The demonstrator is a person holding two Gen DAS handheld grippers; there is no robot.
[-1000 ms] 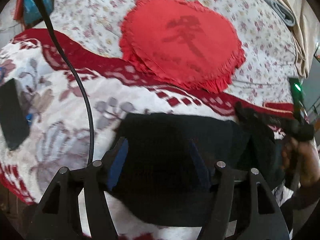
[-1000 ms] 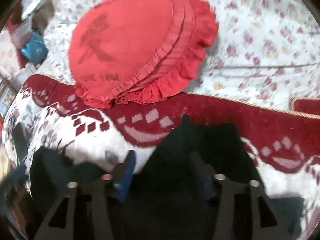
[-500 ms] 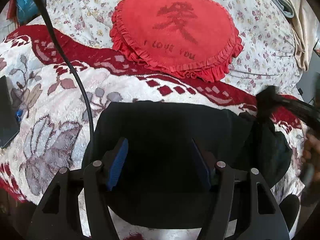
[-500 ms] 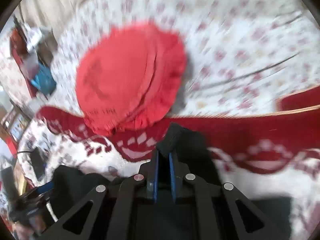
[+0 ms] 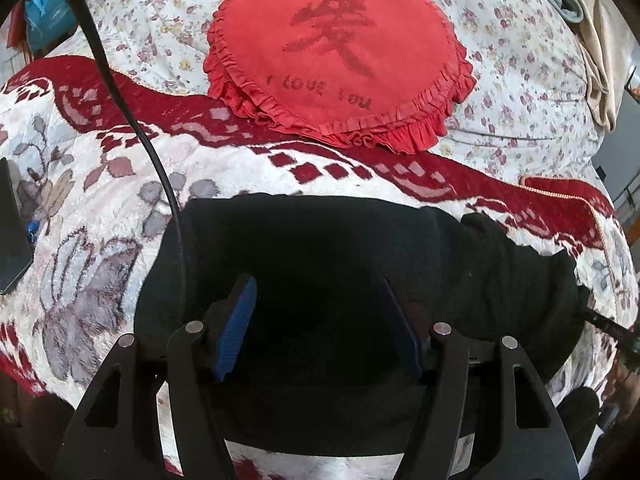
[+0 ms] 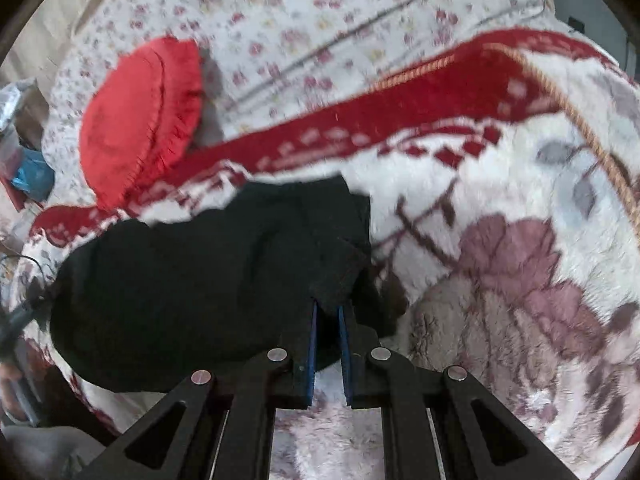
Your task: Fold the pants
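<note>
Right tongs (image 6: 327, 312) pinch a corner of the folded black fabric pants (image 6: 208, 280) lying on the plush floral blanket (image 6: 500, 240); left tongs (image 5: 316, 320) hover wide above. Thin grip may slip, undoing the fold.

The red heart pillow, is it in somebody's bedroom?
Probably a bedroom, yes. The heart pillow lies on a flowered quilt, beside a thick plush blanket with red borders, as on a made bed. The black pants lie on that blanket.
</note>
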